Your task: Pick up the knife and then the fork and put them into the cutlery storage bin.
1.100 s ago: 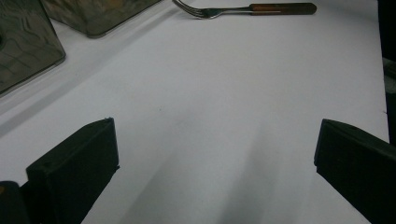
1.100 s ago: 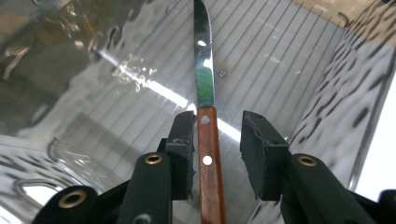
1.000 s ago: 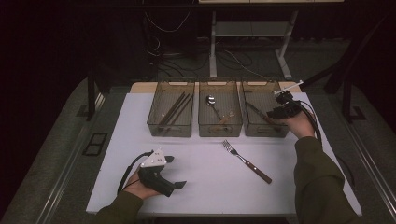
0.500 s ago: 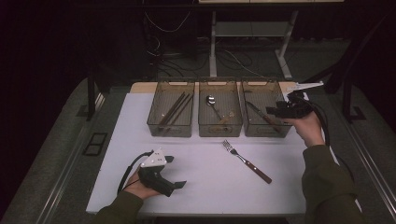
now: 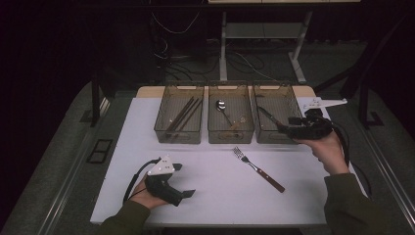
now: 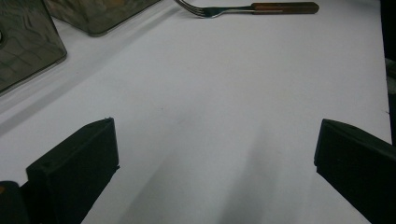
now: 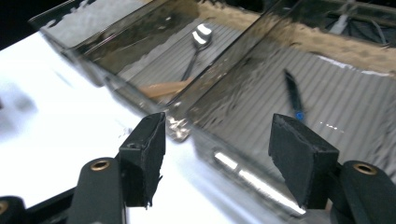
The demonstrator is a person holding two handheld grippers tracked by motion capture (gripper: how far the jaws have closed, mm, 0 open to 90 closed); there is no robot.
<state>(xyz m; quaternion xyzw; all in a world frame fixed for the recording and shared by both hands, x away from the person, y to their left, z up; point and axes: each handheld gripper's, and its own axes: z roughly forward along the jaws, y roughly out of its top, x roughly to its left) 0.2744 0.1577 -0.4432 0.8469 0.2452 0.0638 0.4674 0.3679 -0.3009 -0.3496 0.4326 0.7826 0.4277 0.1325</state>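
A fork (image 5: 258,169) with a brown handle lies on the white table (image 5: 220,196), right of centre. It also lies at the top of the left gripper view as the fork (image 6: 247,8). My left gripper (image 5: 182,180) rests on the table at the near left, open, and the left gripper (image 6: 215,135) has bare tabletop between its jaws. My right gripper (image 5: 290,126) hovers at the near right corner of the right bin (image 5: 288,98). The right gripper (image 7: 217,135) is open, its jaws have just been opening, and nothing is between them. A dark knife (image 7: 293,95) lies in that bin.
Three clear bins stand in a row at the back of the table. The left bin (image 5: 164,122) holds chopsticks (image 5: 183,113). The middle bin (image 5: 211,122) holds a spoon (image 5: 223,110). The table's near edge runs just in front of both forearms.
My right gripper has drawn back from over the right bin toward its near right corner, and its jaws stand wider. The left gripper and the fork have not moved.
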